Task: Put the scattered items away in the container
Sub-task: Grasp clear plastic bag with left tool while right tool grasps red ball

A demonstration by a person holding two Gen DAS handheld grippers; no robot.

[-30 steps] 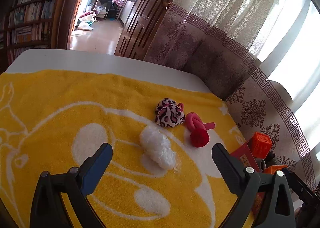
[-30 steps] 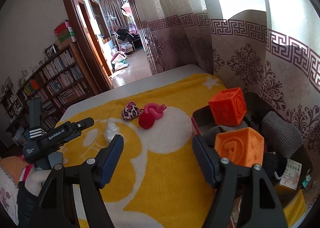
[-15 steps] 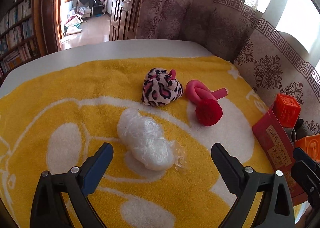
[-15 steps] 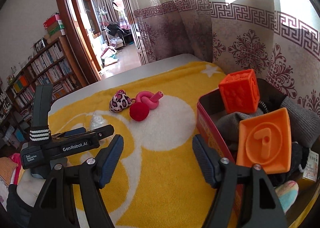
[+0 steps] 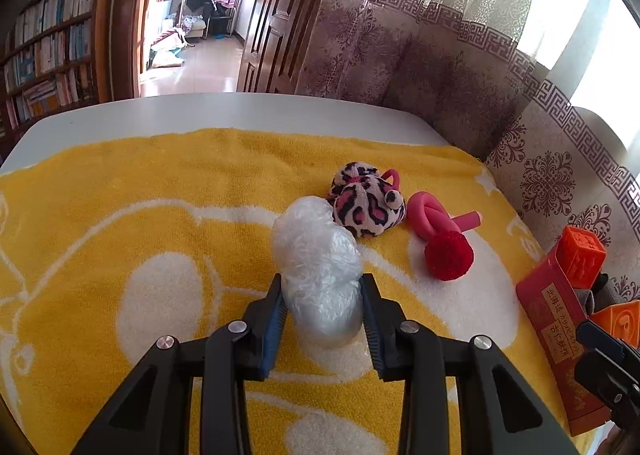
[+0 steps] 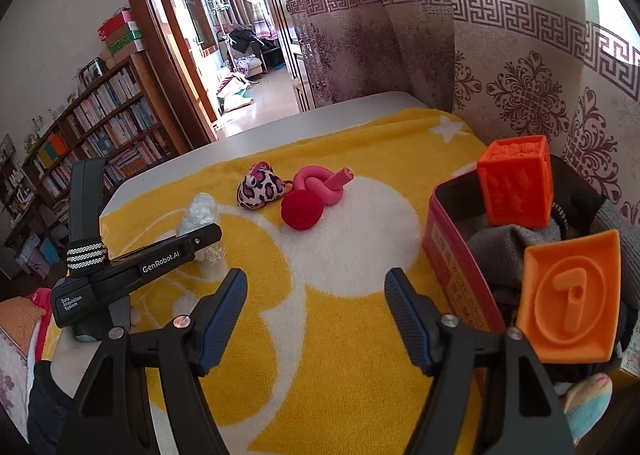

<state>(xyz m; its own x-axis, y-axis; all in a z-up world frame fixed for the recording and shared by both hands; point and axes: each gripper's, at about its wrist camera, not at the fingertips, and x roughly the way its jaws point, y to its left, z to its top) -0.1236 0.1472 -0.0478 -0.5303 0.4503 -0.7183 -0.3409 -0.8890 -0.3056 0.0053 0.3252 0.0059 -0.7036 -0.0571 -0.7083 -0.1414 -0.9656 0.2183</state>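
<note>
**Item: plastic-wrap bundle, held at its near end**

Presently the left gripper is clenched on the near end of the clear plastic bundle, which lies on the yellow towel covering the surface. The right gripper hangs released, jaws wide apart, above the towel and beside the red container.

- Risks, as judged: the crinkled film looks slick and compressible, so it may squeeze out of the pads on lifting; only one end is pinched, so the free end could droop and brush the leopard-print plush that it appears to touch. The container already holds two orange blocks and grey cloth, so a light bundle dropped on top might roll off.
- Orientation: long axis runs away from the left gripper, leaning slightly left, far end towards the plush.
- Also loose: pink knotted tube with red pompom, just right of the plush.
</note>
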